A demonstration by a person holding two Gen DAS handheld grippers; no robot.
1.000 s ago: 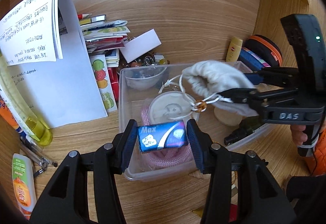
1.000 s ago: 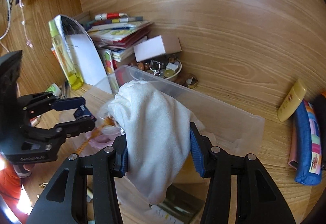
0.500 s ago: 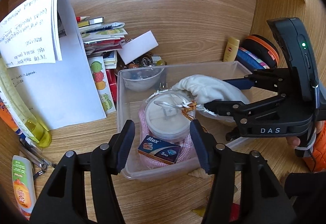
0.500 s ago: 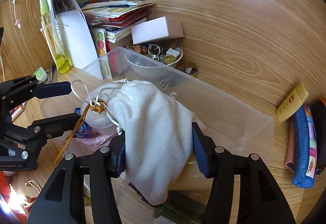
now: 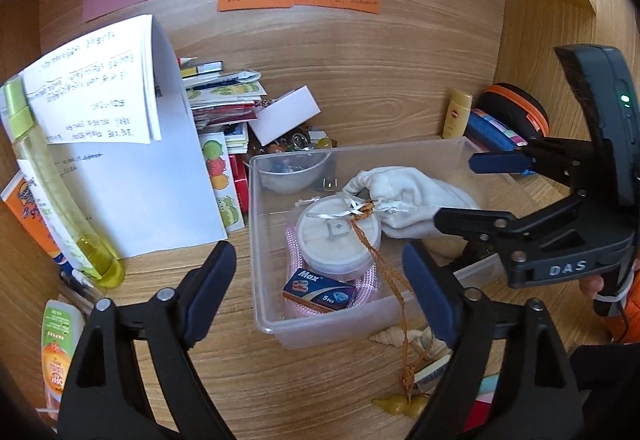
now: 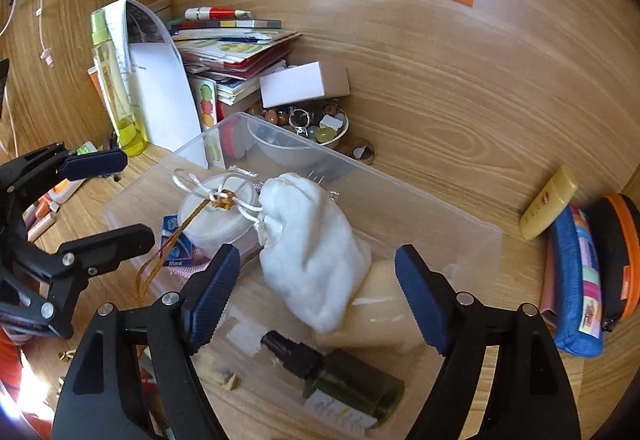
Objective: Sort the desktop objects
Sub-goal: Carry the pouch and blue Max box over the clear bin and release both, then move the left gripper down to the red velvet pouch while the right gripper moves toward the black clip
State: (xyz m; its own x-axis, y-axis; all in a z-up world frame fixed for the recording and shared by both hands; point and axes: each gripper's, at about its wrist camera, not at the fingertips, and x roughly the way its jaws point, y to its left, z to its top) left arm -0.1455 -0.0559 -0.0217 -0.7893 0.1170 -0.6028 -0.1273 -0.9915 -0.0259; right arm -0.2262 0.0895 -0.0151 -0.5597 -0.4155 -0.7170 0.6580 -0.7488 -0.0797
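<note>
Starting at the left of your desk: the tall yellow-green bottle leans on the white papers, and the orange-label tube lies just outside your left gripper. Its jaws are opening and already stand wide, nothing between the pads. No contact there.

Moving right, into the clear plastic bin: the blue Max box lies flat on the pink cord at the bin's near left corner, directly ahead of and below your left gripper. Its long axis runs roughly left to right across that view, tilted a little, so it sits crosswise to your jaw line. Just behind it is the round white container.

Next along, the white drawstring pouch lies inside the bin, neck resting against the round container, body draped toward the beige bottle. Seen from your right wrist, its long axis runs diagonally: tied neck pointing up-left, fat end down-right, toward you. The orange braided cord knotted at the neck trails out over the bin's front wall onto the desk.

Your right gripper is opening too, wide, pads clear on both sides of the pouch's fat end and not pressing it. By my read, both items are delivered.

Farther right, outside the bin: the yellow tube, then the blue pencil case, nearer your right hand. I'd expect those next.
</note>
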